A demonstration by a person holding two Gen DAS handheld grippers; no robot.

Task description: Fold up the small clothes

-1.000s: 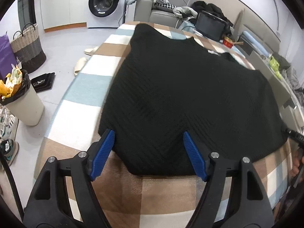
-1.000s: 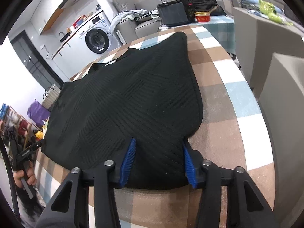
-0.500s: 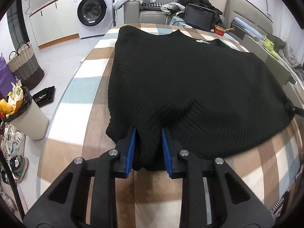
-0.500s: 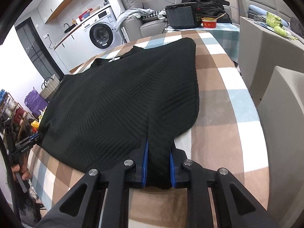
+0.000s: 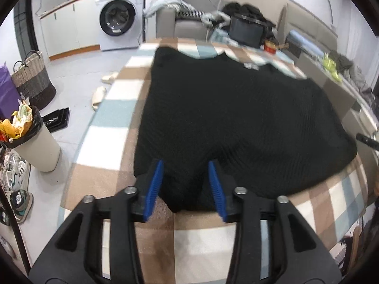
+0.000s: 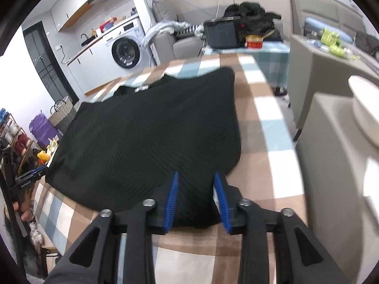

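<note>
A black knit sweater (image 5: 236, 118) lies spread flat on the checked tablecloth (image 5: 113, 113), neck label at the far end. My left gripper (image 5: 185, 162) straddles the near hem at the sweater's left corner. Its jaws are opening, and a loose bunch of fabric sits between the blue pads (image 5: 155, 184). In the right wrist view the same sweater (image 6: 154, 137) fills the middle. My right gripper (image 6: 196, 174) straddles the near right corner of the hem, its jaws also opening with fabric slack between them. The left gripper (image 6: 30, 177) shows at that view's left edge.
A full waste bin (image 5: 35, 146), a woven basket (image 5: 33, 82), slippers (image 5: 99, 94) and shoes (image 5: 16, 177) sit on the floor left of the table. A black box (image 5: 246, 30) and a red bowl (image 5: 270, 46) stand beyond the far end. Grey furniture (image 6: 331, 165) is close on the right.
Both grippers first closed on the sweater's near hem, pinching it narrow. Both now stand wider apart with the fabric loose between them, and both have risen a little.
</note>
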